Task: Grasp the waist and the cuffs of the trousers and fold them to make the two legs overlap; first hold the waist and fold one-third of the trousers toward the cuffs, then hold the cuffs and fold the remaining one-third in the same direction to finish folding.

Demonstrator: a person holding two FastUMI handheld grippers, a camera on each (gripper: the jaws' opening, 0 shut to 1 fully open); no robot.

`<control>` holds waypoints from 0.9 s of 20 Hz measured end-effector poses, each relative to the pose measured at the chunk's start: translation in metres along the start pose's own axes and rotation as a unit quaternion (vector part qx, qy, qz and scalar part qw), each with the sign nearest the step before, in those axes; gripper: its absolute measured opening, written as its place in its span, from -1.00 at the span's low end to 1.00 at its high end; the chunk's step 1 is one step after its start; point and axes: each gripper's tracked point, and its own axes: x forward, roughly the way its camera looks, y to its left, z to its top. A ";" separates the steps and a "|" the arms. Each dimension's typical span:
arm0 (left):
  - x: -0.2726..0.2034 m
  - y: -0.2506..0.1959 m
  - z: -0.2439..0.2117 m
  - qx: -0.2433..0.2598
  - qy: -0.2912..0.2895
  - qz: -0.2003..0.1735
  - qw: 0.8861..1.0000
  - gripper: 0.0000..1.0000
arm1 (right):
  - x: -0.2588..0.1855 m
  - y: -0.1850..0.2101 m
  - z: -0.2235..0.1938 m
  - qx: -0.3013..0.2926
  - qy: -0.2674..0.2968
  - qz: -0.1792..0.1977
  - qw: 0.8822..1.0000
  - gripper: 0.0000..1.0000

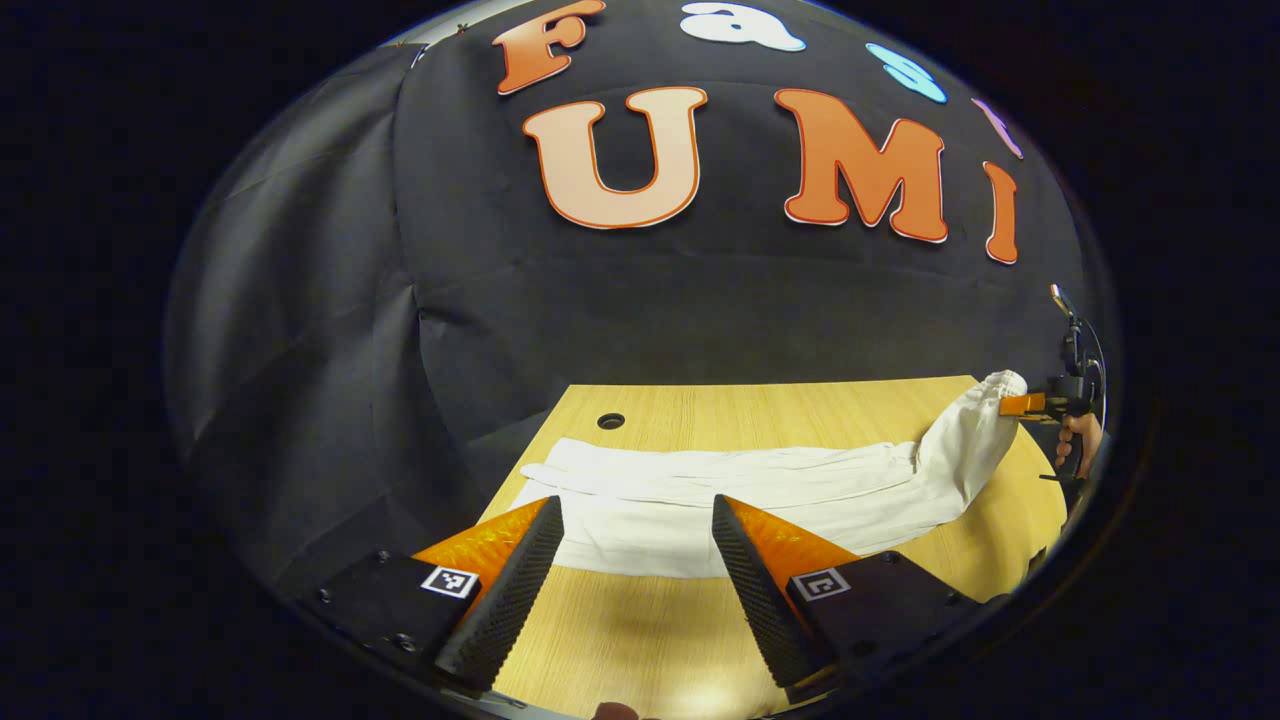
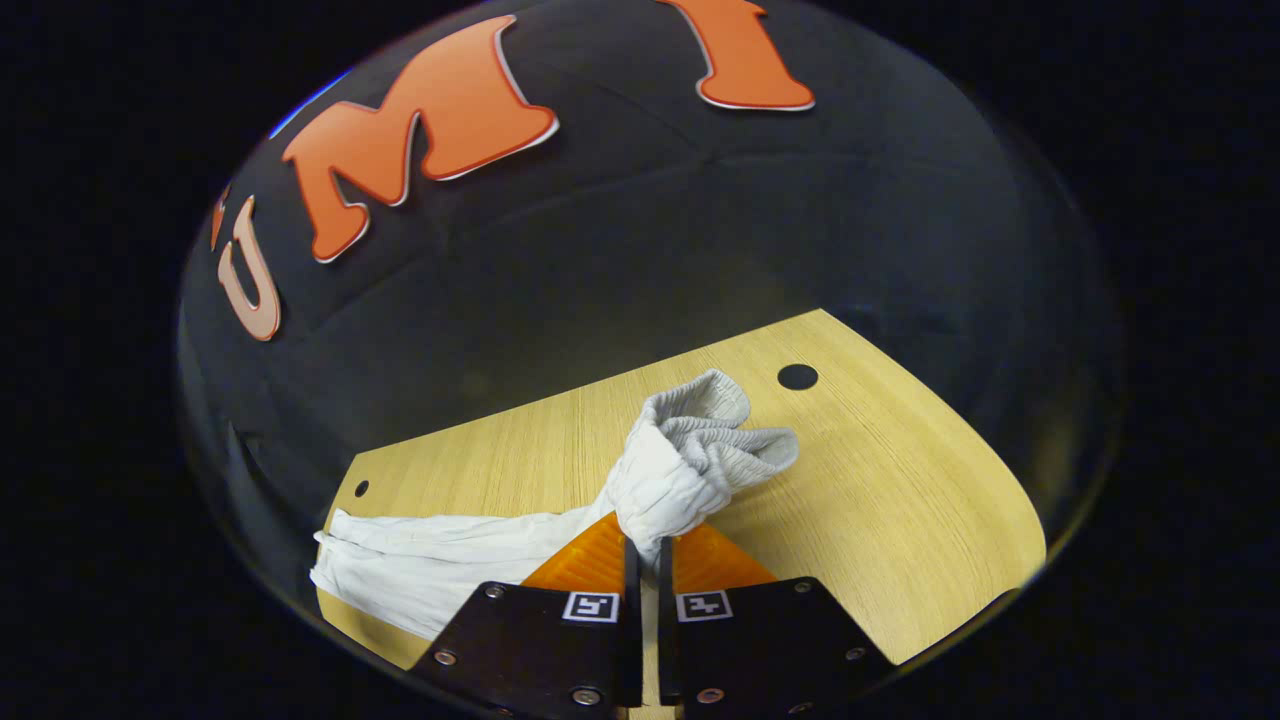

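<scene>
One pair of white cloth trousers [image 1: 760,490] was laid across the light wooden table [image 1: 640,630], in which two round holes [image 2: 797,377] were counted. The left gripper [image 1: 632,525] was held apart above the near edge. The right gripper [image 2: 646,548] was clamped on the lifted elastic waist [image 2: 700,440].

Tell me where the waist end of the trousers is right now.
In the right gripper view the gathered waist is lifted off the wooden table, pinched in the right gripper, near the table's round hole.
</scene>
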 end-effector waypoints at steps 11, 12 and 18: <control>0.030 0.039 -0.021 -0.032 0.031 -0.005 0.999 0.96 | 0.003 0.170 -0.040 -0.241 -0.008 0.060 0.969 -0.87; 0.031 0.039 -0.021 -0.037 0.035 -0.004 0.999 0.96 | 0.007 0.186 -0.049 -0.270 -0.011 0.065 0.961 -0.87; 0.070 0.066 -0.048 -0.072 0.073 -0.005 0.995 0.96 | 0.026 0.254 -0.135 -0.455 0.004 0.078 0.887 -0.69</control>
